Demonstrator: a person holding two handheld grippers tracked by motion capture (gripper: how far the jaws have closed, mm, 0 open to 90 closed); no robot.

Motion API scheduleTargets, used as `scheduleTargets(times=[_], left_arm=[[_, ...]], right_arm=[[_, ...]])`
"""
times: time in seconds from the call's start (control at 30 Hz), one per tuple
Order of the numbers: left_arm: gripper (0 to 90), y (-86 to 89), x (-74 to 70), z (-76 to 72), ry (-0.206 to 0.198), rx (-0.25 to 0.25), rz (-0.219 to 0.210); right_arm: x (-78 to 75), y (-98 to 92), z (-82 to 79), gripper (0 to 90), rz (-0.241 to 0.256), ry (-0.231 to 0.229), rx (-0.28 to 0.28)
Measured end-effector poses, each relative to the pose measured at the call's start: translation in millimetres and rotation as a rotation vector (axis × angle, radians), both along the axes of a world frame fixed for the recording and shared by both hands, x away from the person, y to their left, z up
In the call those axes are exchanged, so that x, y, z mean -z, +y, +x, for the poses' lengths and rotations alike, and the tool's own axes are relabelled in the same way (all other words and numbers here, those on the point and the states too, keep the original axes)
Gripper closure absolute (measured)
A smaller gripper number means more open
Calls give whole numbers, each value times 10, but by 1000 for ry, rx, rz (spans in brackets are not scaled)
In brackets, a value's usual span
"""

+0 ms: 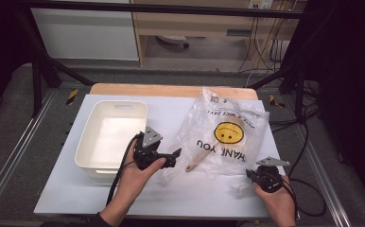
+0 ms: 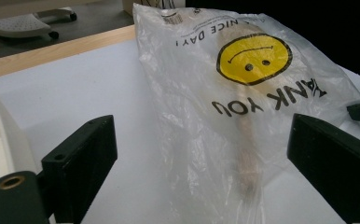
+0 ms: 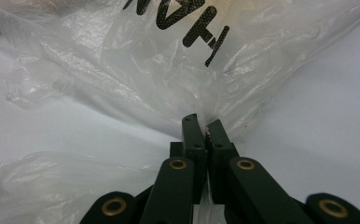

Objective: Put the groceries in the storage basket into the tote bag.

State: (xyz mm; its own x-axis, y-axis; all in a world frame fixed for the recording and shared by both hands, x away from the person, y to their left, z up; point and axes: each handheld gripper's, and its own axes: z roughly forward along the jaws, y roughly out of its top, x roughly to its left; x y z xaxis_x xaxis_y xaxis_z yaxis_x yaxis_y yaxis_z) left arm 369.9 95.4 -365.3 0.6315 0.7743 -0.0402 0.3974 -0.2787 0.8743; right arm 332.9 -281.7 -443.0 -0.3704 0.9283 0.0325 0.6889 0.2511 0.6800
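Note:
A clear plastic bag (image 1: 228,135) with a yellow smiley and "THANK YOU" print lies on the white table, with a wooden spoon (image 1: 197,161) inside it, handle toward me. My left gripper (image 1: 173,156) stands open beside the bag's near left edge, its jaws spread wide either side of the bag (image 2: 225,107) and the spoon handle (image 2: 248,163). My right gripper (image 1: 251,176) is shut on the bag's near right edge; in the right gripper view its jaws pinch the plastic film (image 3: 169,79) at the gripper tip (image 3: 204,126).
A white rectangular bin (image 1: 112,137) stands empty at the left of the table. A wooden board edge (image 1: 171,90) runs along the table's far side. A small crumpled bit of plastic (image 1: 239,188) lies near my right hand. Cables trail at the right.

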Motion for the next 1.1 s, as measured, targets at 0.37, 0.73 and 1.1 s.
scheduleTargets(times=[0.37,0.73,1.1], left_arm=[[178,-173,237,90,37,-25,20],[184,-247,585,199,86,-28,76],[209,-212,862,281,149,-14,108]], right_arm=[[14,-96,-2,900,2,1,22],[29,-86,3,900,-3,9,17],[35,-85,5,900,-5,13,12]])
